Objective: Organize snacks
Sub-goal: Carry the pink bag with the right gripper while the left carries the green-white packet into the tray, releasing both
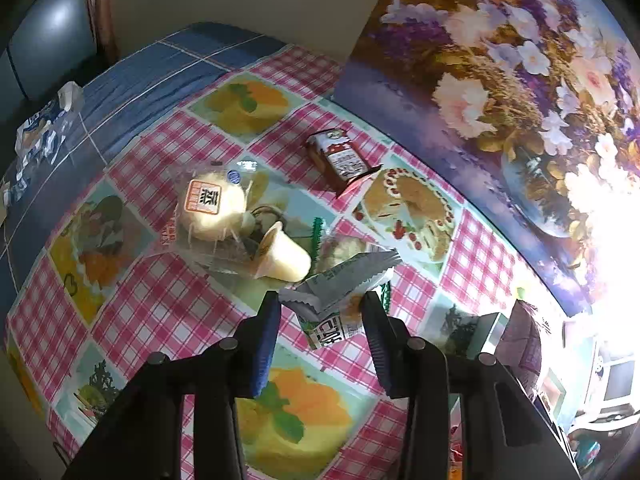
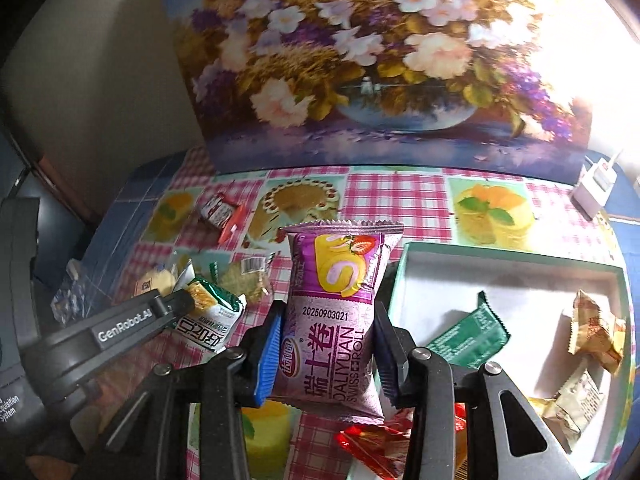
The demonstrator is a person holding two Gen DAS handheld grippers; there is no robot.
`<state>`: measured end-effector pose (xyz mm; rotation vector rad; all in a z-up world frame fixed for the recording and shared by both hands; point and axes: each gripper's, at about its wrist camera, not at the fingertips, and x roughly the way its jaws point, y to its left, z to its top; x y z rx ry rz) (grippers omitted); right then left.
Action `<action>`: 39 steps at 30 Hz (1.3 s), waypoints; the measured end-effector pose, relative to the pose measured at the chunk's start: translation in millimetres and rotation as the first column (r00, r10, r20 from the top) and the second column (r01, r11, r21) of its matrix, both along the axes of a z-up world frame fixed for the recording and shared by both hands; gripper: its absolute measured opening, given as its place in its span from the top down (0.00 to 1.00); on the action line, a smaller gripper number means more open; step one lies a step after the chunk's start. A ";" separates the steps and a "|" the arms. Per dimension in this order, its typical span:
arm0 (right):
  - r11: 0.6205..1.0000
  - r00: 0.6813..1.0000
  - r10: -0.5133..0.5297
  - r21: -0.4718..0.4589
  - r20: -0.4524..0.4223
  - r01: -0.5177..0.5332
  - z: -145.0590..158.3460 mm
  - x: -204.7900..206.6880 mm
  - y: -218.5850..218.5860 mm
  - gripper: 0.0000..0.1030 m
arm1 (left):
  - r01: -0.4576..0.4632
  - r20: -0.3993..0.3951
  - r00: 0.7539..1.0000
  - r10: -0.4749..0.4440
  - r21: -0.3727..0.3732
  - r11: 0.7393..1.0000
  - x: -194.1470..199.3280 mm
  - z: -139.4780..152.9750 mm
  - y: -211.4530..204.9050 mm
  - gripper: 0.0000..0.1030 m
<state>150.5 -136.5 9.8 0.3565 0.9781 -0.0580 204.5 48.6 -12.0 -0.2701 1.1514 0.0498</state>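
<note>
My right gripper [image 2: 326, 354] clamps the purple cake-roll packet [image 2: 334, 320] upright, long axis pointing away, with the box [image 2: 404, 280] just to its right, while my left gripper [image 1: 320, 336] straddles, jaws parted, a green-and-white packet [image 1: 332, 320].

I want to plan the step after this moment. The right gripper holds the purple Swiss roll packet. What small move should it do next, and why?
Probably carry it a little to the right and release it over the box. The right gripper is shut on the purple Swiss roll packet, held beside the box's left wall. The box already holds a green packet and gold packets, with bare floor between.
</note>
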 end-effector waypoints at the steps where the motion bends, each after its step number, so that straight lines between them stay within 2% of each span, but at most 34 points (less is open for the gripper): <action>1: 1.000 1.000 -0.011 0.009 0.001 0.011 0.9 -1.0 -4.4 0.57 | 0.004 0.006 1.000 -0.004 0.000 1.000 -0.1 2.5 -1.5 0.58; 16: 0.993 0.996 -0.087 0.082 0.019 0.086 5.4 -10.4 -33.7 0.57 | 0.012 0.049 0.999 -0.014 0.037 0.999 -4.3 17.8 -9.1 0.62; 20: 0.991 0.995 -0.094 0.096 0.022 0.091 5.1 -11.2 -35.6 0.57 | 0.021 0.060 0.998 -0.023 0.043 0.999 -6.3 20.5 -14.0 0.70; 21: 0.991 0.995 -0.095 0.098 0.023 0.092 5.3 -11.4 -36.0 0.57 | 0.022 0.063 0.998 -0.026 0.050 0.999 -6.9 20.8 -15.7 0.80; 23: 0.990 0.995 -0.097 0.102 0.022 0.094 5.1 -12.0 -36.6 0.57 | 0.026 0.059 0.998 -0.030 0.063 0.998 -6.9 18.4 -18.6 0.81; 27: 0.989 0.995 -0.100 0.108 0.013 0.098 1.9 -12.1 -38.1 0.57 | 0.012 0.031 0.999 -0.013 0.037 0.999 -1.8 5.2 -12.8 0.80; 28: 0.989 0.995 -0.100 0.109 0.010 0.099 0.3 -11.9 -38.1 0.57 | 0.005 0.021 1.000 -0.005 0.037 0.999 -0.2 0.7 -10.1 0.79; 29: 0.989 0.995 -0.102 0.110 0.006 0.100 -1.2 -11.7 -37.9 0.57 | 0.001 0.007 1.000 -0.002 0.046 0.999 0.8 -4.1 -8.9 0.73; 32: 0.988 0.995 -0.101 0.113 -0.015 0.102 -8.7 -10.1 -36.2 0.57 | 0.031 -0.055 0.998 -0.025 0.100 0.994 5.4 -23.1 -11.6 0.33; 36: 0.988 0.995 -0.095 0.116 -0.043 0.099 -19.0 -8.2 -31.3 0.57 | 0.086 -0.116 0.991 -0.070 0.139 0.987 6.1 -43.7 -22.3 0.30; 39: 0.989 0.994 -0.091 0.115 -0.053 0.097 -22.8 -7.7 -29.4 0.57 | 0.160 -0.160 0.979 -0.127 0.212 0.964 4.9 -59.0 -36.1 0.30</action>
